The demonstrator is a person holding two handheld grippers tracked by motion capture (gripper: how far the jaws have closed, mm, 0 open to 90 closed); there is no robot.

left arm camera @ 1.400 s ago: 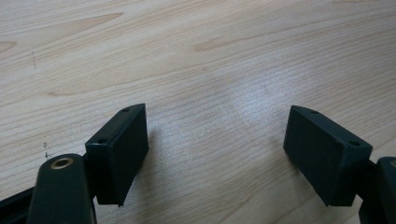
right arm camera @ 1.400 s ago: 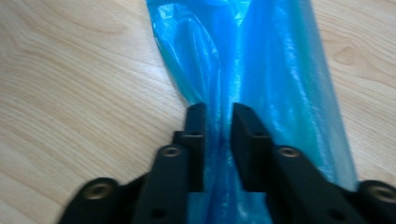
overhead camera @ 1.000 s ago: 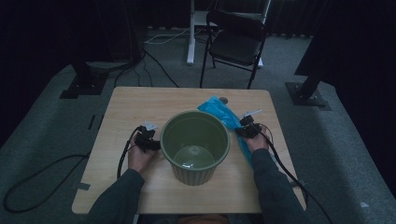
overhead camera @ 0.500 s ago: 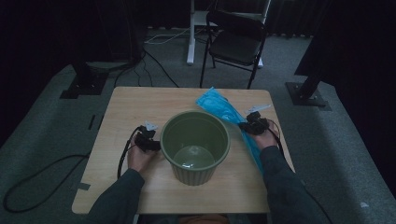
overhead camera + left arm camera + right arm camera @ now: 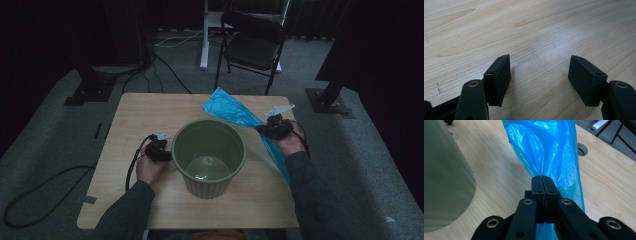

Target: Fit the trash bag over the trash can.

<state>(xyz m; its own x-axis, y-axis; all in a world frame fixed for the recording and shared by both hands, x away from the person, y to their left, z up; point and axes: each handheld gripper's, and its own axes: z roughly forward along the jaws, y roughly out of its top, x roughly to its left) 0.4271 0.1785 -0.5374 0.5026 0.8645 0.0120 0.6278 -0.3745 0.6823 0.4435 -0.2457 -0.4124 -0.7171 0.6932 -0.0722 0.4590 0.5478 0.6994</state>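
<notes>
A ribbed green bin (image 5: 209,155) stands upright in the middle of the wooden table (image 5: 140,115), and its wall shows at the left of the right gripper view (image 5: 444,182). A crumpled blue plastic bag (image 5: 235,112) runs from the table's far side down past the bin's right. My right gripper (image 5: 272,129) is shut on the blue bag (image 5: 549,147), pinching a gathered fold at its jaw tips (image 5: 544,180), lifted off the table. My left gripper (image 5: 157,150) sits by the bin's left wall. Its jaws (image 5: 540,61) are open over bare wood (image 5: 536,30) and have just been closing a little, with nothing between them.
A black folding chair (image 5: 252,45) and a white desk leg (image 5: 204,35) stand beyond the table's far edge. Black stand bases (image 5: 330,102) and cables (image 5: 45,185) lie on the grey carpet. A round cable hole (image 5: 581,149) is cut in the tabletop near the bag.
My right hand has risen and drifted toward the far right with the blue bag in its jaws, drawing the bag up. The left hand and the bin have stayed where they were.
</notes>
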